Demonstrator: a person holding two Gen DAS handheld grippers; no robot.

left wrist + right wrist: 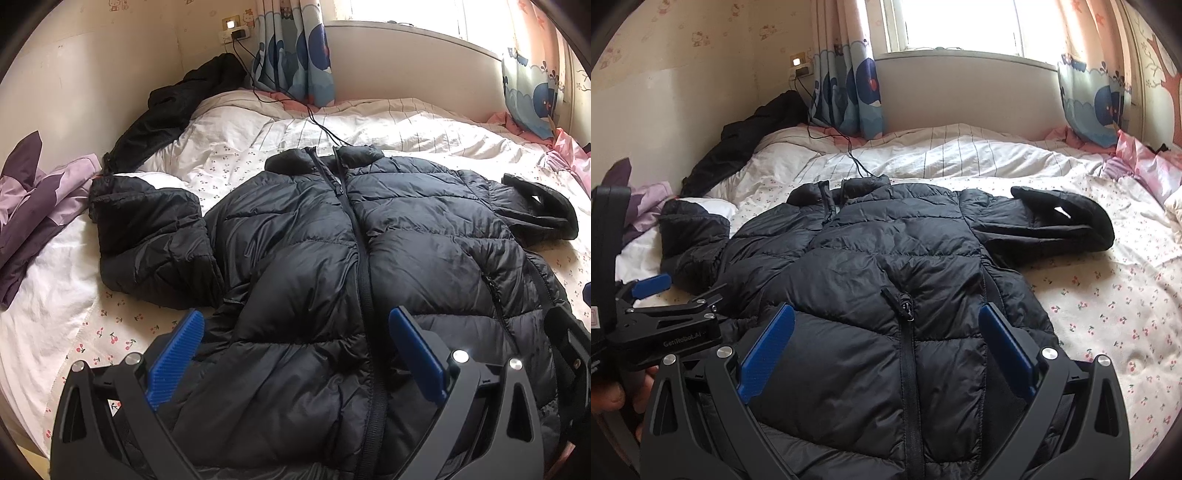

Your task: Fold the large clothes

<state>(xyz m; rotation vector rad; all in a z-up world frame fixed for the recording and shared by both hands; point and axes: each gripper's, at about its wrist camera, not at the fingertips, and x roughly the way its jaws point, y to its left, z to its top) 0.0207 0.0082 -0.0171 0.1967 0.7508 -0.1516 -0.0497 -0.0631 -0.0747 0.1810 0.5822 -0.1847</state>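
Note:
A black puffer jacket (332,258) lies front-up and zipped on the bed, collar toward the window. Its left sleeve (147,229) is bent inward beside the body. The right sleeve (1052,221) is bent across at shoulder height. My left gripper (295,314) is open over the jacket's lower left part, its blue pads (177,358) spread wide with nothing between them. My right gripper (886,308) is open too, hovering over the lower right front near the zipper (907,332). In the right wrist view the left gripper (679,291) shows at the left, held by a hand (613,398).
The bed has a white cherry-print sheet (1108,314) and a striped duvet (960,155) at the back. A second black garment (166,107) lies against the left wall, with purple cloth (37,195) below it. A charger cable (288,99) runs onto the bed toward the collar. Pink fabric (1145,166) sits at the far right.

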